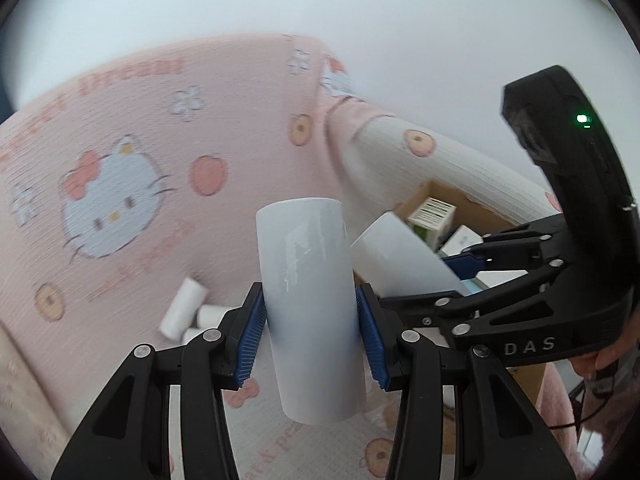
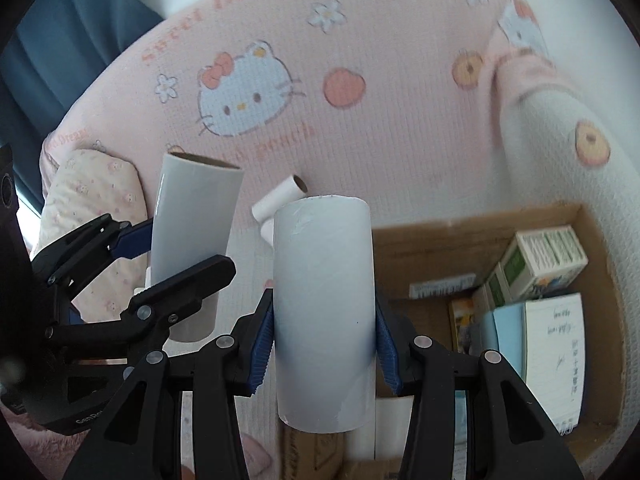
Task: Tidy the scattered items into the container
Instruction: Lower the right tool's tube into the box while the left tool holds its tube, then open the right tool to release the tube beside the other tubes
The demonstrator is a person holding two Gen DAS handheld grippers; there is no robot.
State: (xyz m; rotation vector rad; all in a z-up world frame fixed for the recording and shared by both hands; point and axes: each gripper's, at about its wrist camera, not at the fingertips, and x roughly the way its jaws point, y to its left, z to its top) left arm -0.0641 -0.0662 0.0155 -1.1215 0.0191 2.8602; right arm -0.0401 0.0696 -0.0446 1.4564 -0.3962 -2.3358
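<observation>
My left gripper (image 1: 312,320) is shut on a white paper roll (image 1: 308,280), which stands upright between its blue pads above the bed. Just to its right, my right gripper (image 1: 440,280) grips a second white roll (image 1: 392,252) near the open cardboard box (image 1: 436,192). In the right wrist view, the right gripper (image 2: 324,340) clamps its roll (image 2: 324,280) beside the box's (image 2: 420,240) left wall. The left gripper (image 2: 172,260) and its roll (image 2: 192,216) are at the left. Several small white rolls (image 1: 184,308) (image 2: 280,196) lie loose on the blanket.
A pink cartoon-cat blanket (image 2: 360,140) covers the bed, with its folded cream edge (image 2: 560,184) behind the box. The box holds a green-and-white carton (image 2: 540,256), a notebook (image 2: 552,352) and other packets. A flowered pillow (image 2: 92,184) and a blue curtain (image 2: 80,20) are at the left.
</observation>
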